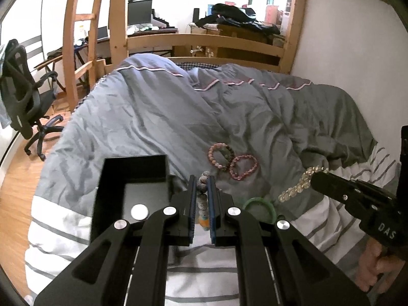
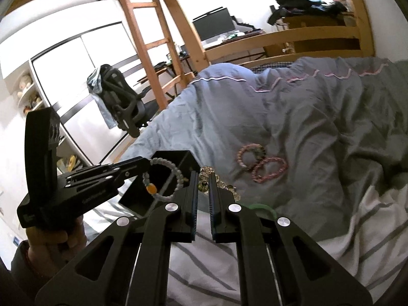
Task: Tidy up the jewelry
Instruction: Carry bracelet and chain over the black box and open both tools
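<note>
My left gripper (image 1: 203, 186) is shut on a pale bead bracelet with an orange bead (image 1: 203, 204); in the right wrist view this bracelet (image 2: 163, 178) hangs from it over the black open box (image 2: 178, 163). The box (image 1: 132, 176) sits on the bed just left of my left gripper. My right gripper (image 2: 204, 182) is shut on a clear crystal bracelet (image 2: 206, 178), which also shows in the left wrist view (image 1: 298, 186). Two pink bead bracelets (image 1: 232, 160) lie together on the grey quilt. A green bangle (image 1: 262, 204) lies near the front.
The rumpled grey quilt (image 1: 178, 117) covers the bed, with a white striped sheet (image 1: 204, 270) at the front. A wooden bed frame and ladder (image 1: 76, 51) stand behind. An office chair (image 1: 23, 97) is on the floor at left. A white wall (image 1: 344, 38) is at right.
</note>
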A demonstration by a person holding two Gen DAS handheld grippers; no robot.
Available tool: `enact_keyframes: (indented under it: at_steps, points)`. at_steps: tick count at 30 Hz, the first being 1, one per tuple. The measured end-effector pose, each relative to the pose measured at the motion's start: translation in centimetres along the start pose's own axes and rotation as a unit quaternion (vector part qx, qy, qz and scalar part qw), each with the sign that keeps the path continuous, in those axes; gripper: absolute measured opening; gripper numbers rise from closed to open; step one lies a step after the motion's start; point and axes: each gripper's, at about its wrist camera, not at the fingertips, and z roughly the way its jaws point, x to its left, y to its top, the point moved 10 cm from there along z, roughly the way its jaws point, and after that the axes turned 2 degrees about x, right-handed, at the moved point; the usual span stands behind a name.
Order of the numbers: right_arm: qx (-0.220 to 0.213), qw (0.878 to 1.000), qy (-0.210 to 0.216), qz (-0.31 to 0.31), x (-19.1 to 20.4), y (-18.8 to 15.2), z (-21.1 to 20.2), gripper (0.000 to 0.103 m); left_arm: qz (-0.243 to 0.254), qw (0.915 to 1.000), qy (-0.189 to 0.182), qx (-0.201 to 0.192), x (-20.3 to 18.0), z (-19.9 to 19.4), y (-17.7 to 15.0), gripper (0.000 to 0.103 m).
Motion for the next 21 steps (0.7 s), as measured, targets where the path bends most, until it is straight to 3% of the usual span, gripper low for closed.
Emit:
enact_keyframes:
  at_steps: [21]
  points:
    - [0.039,0.997,0.03,-0.058,10.0,0.5,7.3,0.009,-0.073,0.9956,0.031,0.05,10.5,1.4,-0.9,0.008]
